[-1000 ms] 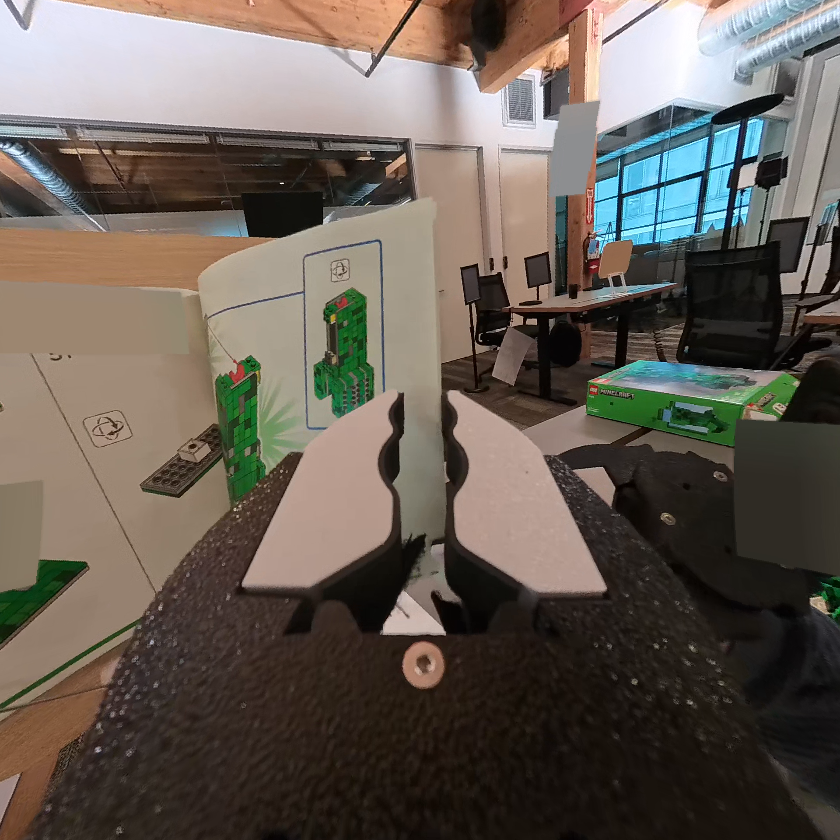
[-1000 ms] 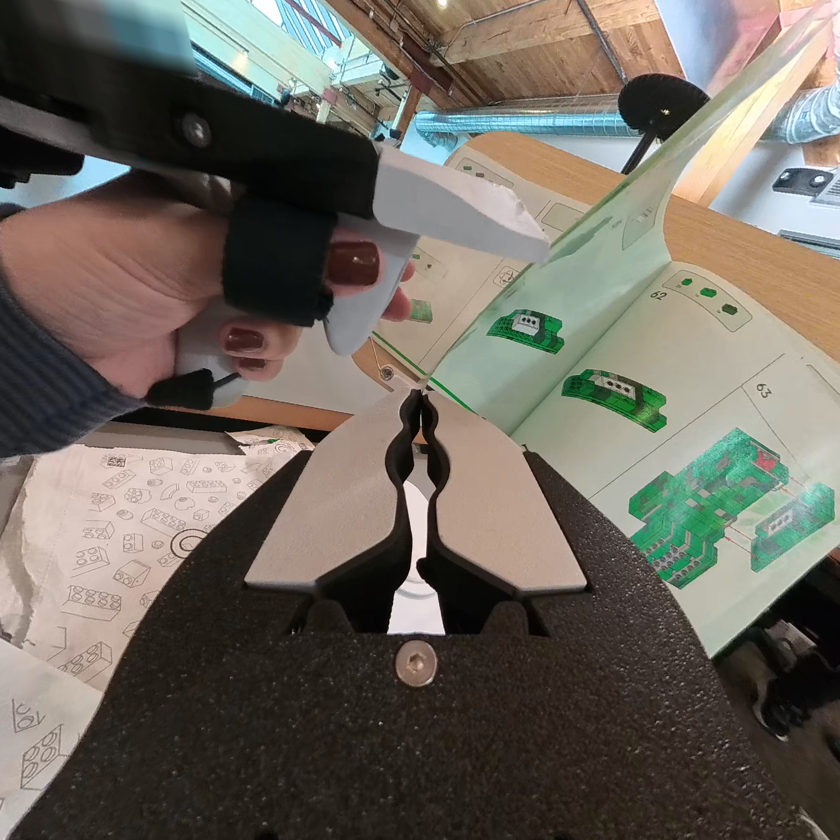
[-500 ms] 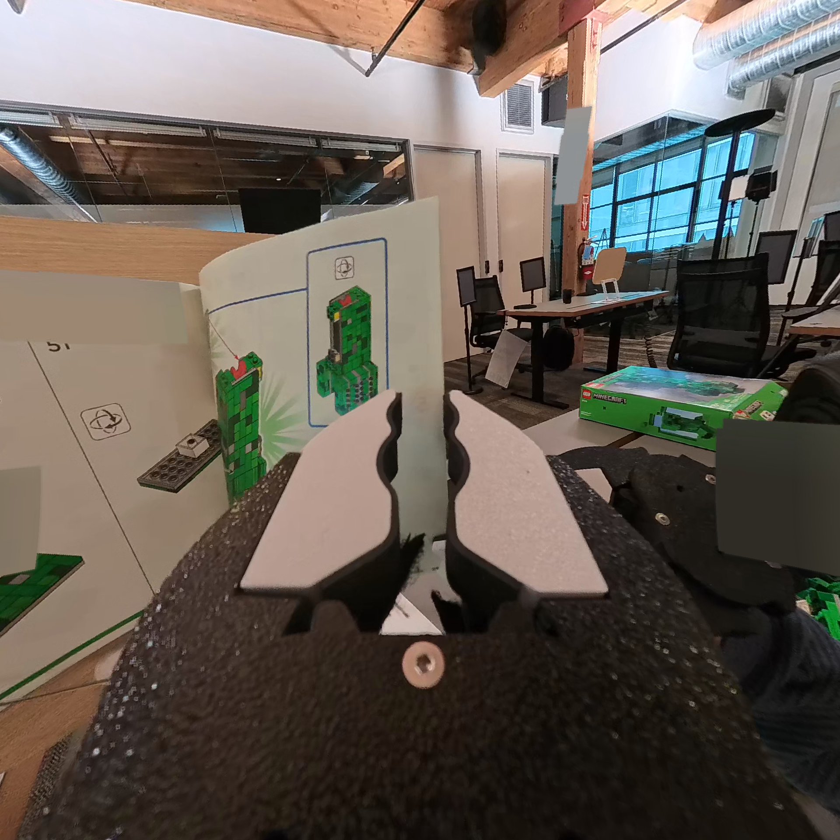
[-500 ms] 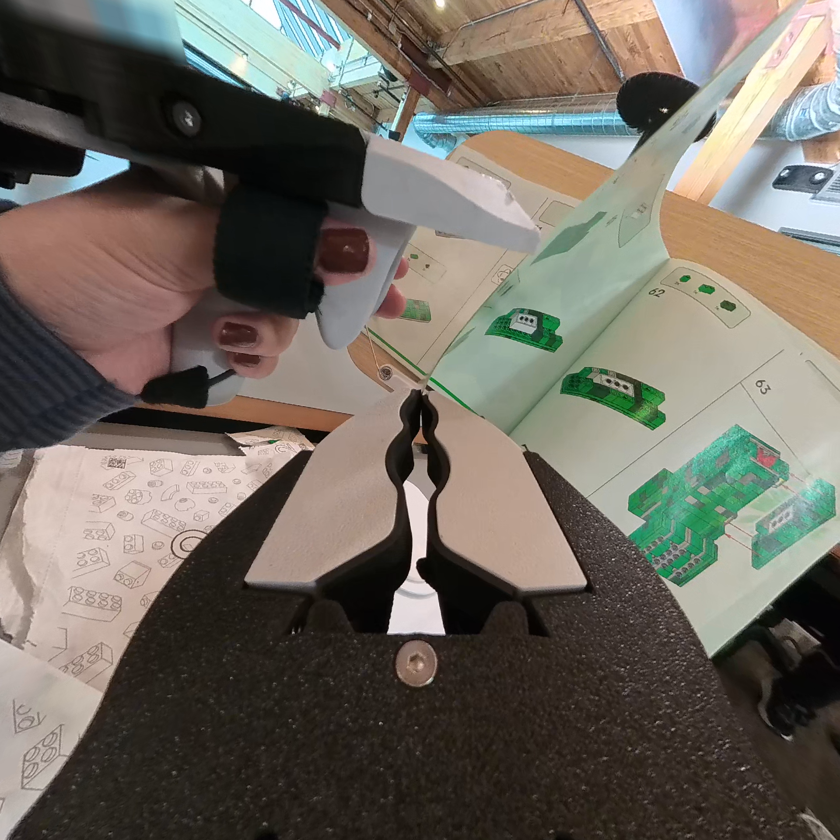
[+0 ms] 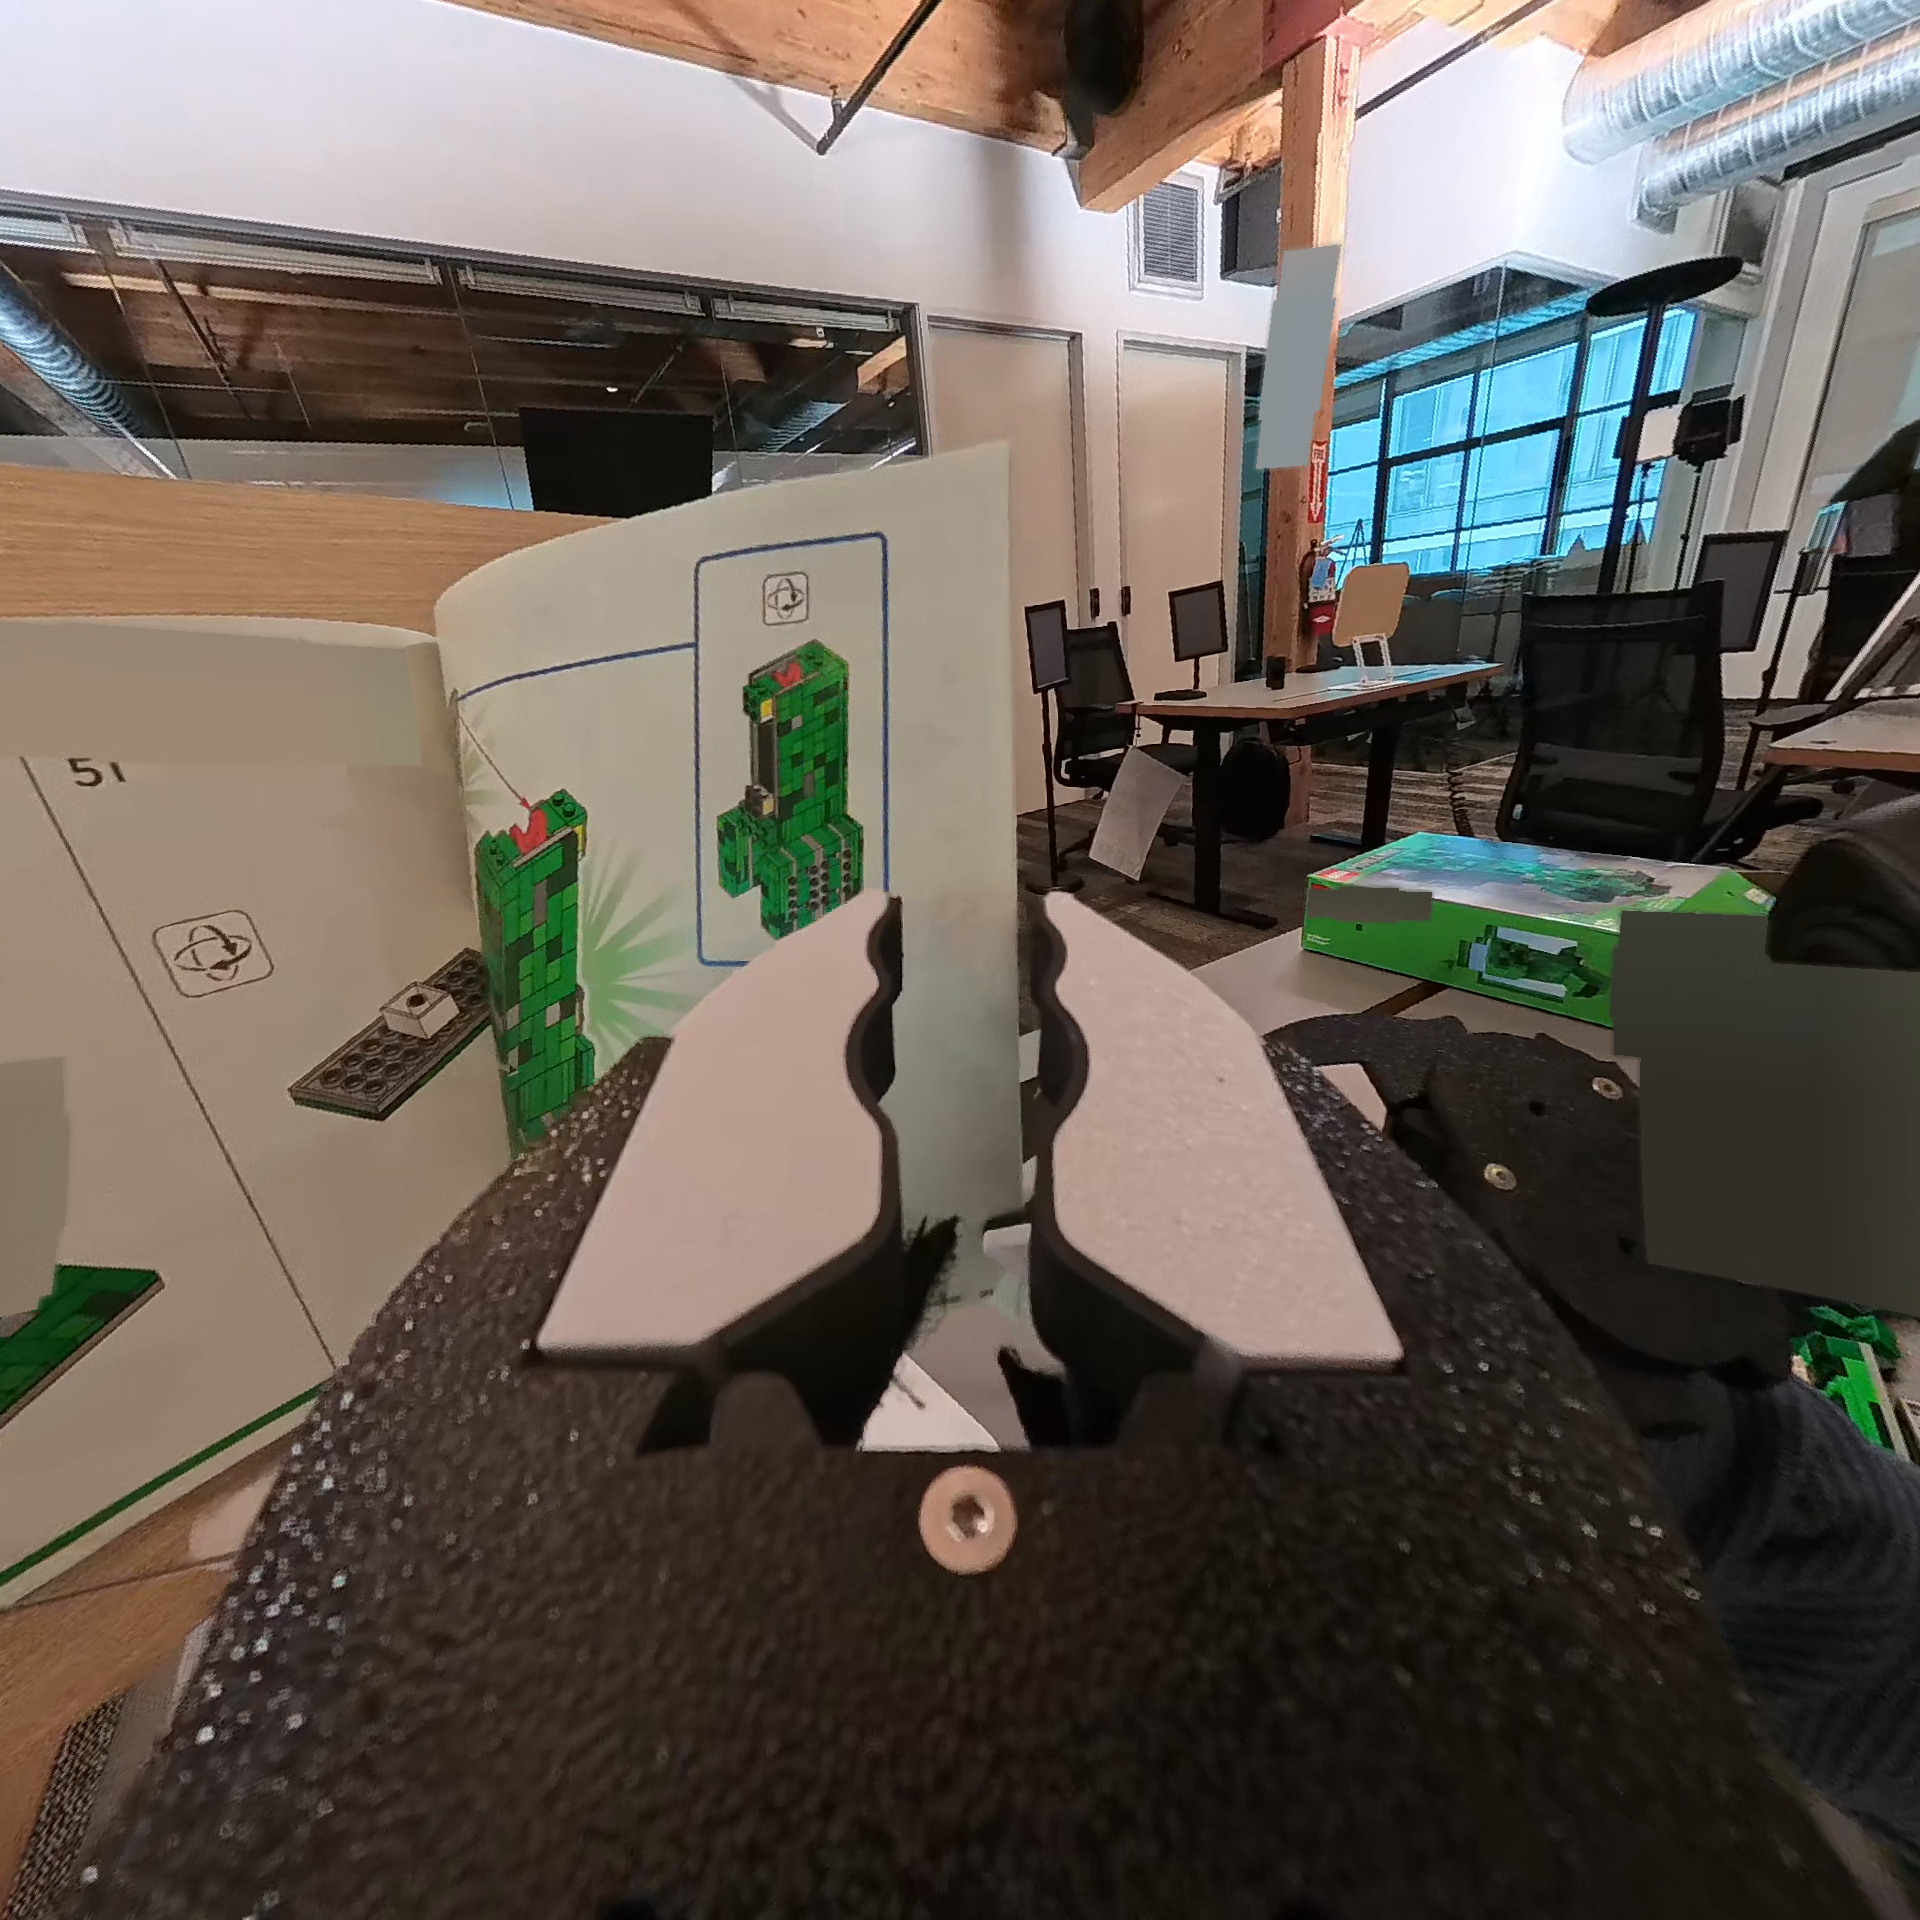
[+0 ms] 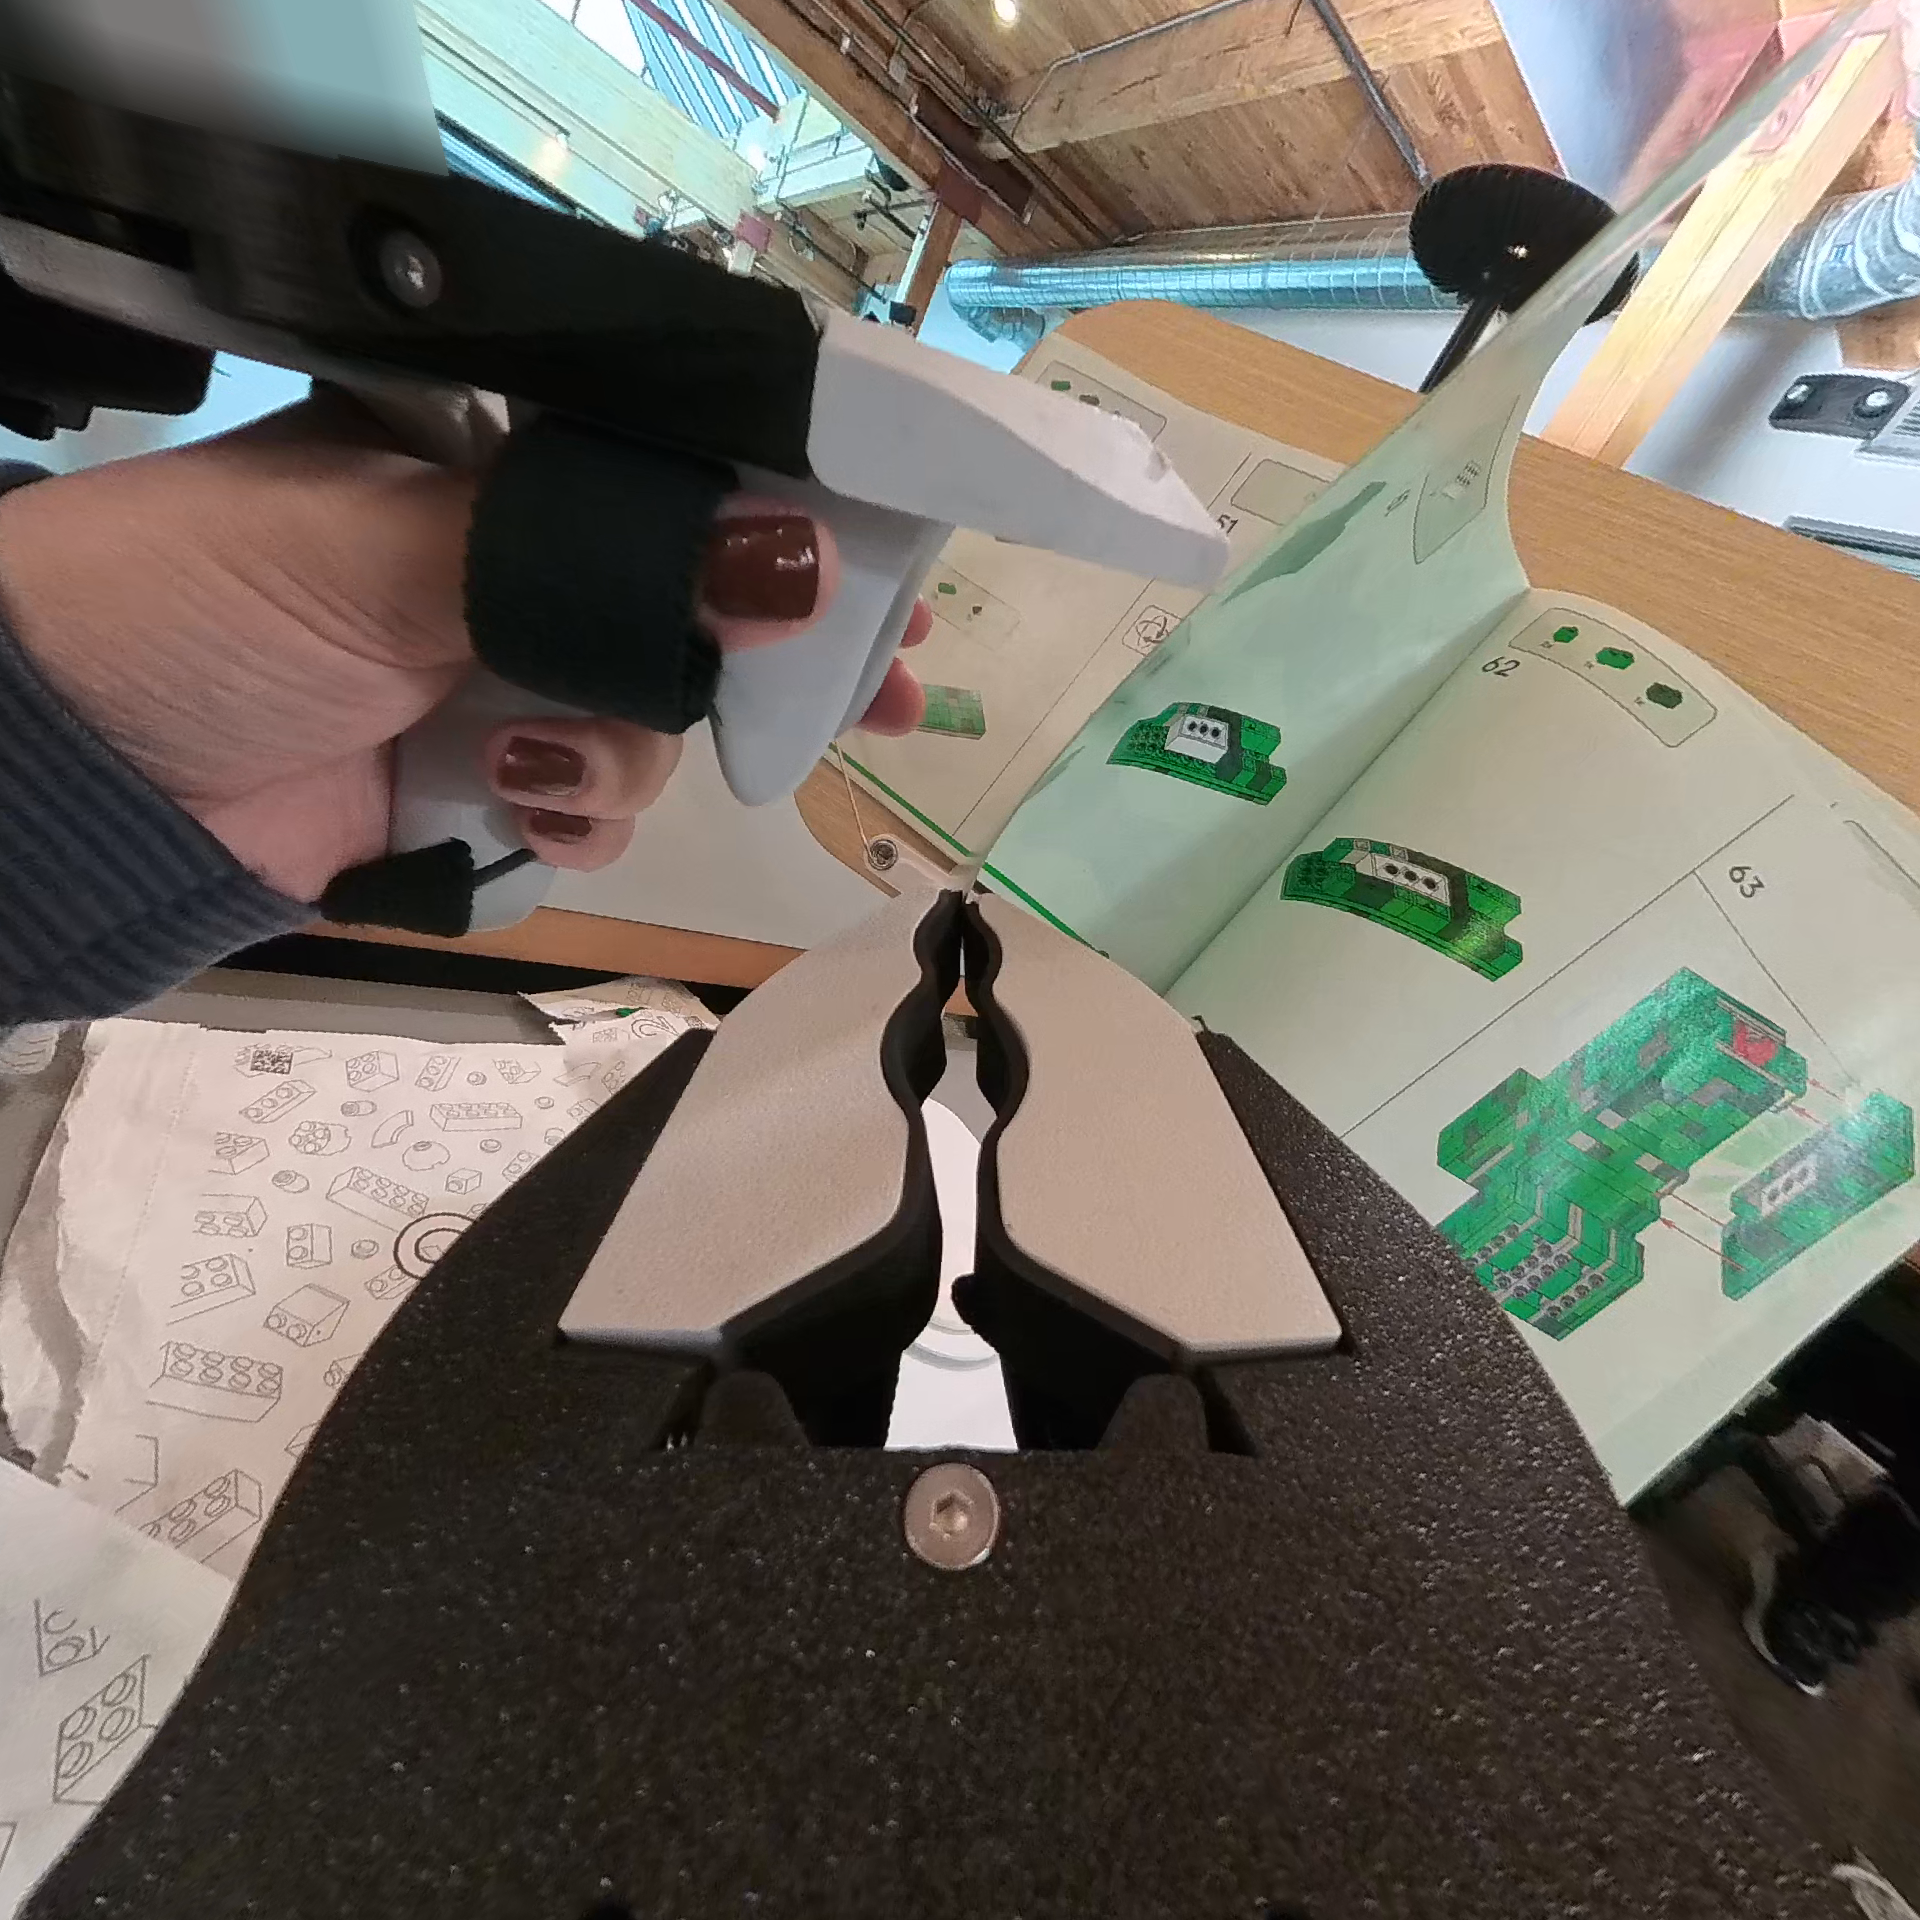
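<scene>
While the instruction booklet (image 5: 260,935) lies open on the wooden table (image 6: 1662,582), we see one page (image 5: 935,727) standing upright, its free edge running down between the jaws of our left gripper (image 5: 964,914). Those jaws stand narrowly apart with the page's edge in the gap; we cannot tell whether they touch the paper. Right of that edge the room opens out past a green box (image 5: 1507,925) on a grey tabletop.

In the right wrist view our right gripper (image 6: 956,904) has its jaws pressed together at the tips, pinching the bottom corner of the raised page (image 6: 1195,644) close to the booklet's lower edge. The page sweeps up and to the right from there, with the printed spread (image 6: 1558,935) lying just beside the jaws on the right. A hand (image 6: 312,644) holds the left gripper (image 6: 1039,488) above and left, its grey tip near the page's edge. Below it lies a white paper bag (image 6: 208,1195) printed with brick outlines.
</scene>
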The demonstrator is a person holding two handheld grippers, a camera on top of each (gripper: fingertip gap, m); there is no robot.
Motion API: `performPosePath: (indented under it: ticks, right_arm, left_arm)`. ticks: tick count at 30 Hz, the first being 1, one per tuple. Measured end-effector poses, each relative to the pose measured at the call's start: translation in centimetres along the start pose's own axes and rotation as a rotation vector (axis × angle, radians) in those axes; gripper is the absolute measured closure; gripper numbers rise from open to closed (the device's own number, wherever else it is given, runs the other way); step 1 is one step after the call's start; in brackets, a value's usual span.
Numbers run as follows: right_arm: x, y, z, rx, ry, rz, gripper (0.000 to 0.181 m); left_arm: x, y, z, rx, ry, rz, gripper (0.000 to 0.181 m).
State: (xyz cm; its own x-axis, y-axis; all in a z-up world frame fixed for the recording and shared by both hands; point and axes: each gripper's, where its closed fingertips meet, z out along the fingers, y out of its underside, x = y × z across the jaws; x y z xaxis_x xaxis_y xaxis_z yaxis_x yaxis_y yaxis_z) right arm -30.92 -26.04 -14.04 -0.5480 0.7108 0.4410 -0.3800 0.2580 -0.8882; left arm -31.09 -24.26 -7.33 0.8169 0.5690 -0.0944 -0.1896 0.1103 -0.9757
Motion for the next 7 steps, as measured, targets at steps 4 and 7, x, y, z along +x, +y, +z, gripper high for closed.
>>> performPosePath:
  ticks: [4,7]
  right_arm:
    - [-0.01,0.03,0.02,-0.001,0.0,0.0,0.181]
    - [0.04,0.03,-0.01,-0.001,0.001,0.001,0.181]
  left_arm:
    - [-0.05,0.14,0.05,-0.007,-0.004,0.0,0.159]
    - [-0.23,0.18,0.02,-0.01,-0.01,-0.005,0.16]
